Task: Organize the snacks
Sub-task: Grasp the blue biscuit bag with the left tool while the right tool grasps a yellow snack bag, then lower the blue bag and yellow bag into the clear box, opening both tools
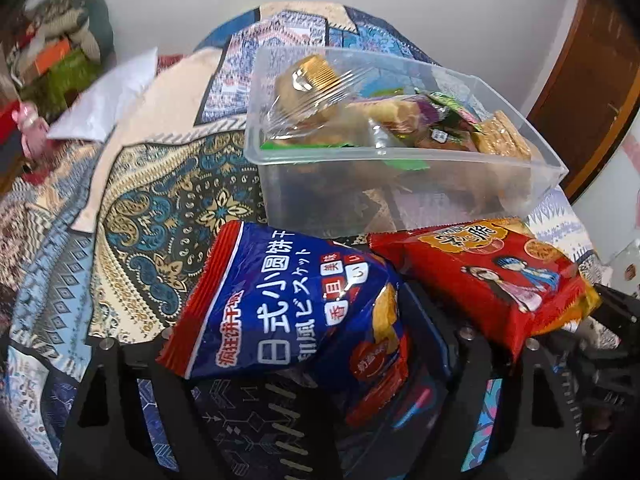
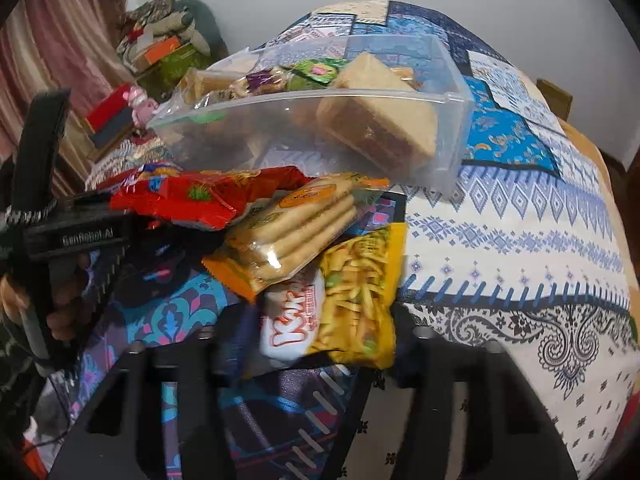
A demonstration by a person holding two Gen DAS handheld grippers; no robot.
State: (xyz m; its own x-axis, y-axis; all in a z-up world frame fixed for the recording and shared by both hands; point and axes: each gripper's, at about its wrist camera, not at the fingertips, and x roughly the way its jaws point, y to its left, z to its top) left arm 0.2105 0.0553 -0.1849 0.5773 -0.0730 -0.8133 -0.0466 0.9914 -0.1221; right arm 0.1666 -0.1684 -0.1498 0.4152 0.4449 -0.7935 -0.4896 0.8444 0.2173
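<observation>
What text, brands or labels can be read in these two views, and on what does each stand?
"日式小圆饼干": large white print on the blue snack bag.
"GenRobot.AI": raised lettering on the black body of the left gripper, seen from the right wrist view.
Partly readable, "Kui...": orange letters on the white packet, rest hidden.
Too blurred or small: the gold characters on the red snack bag, the print on the clear biscuit pack and the yellow packet.

Left gripper (image 2: 60, 236): matte black body, white lettering, serrated edge.
Right gripper (image 2: 304, 364): black slotted fingers, round silver screws.
Hand (image 2: 60, 304): fingers around a black handle.
</observation>
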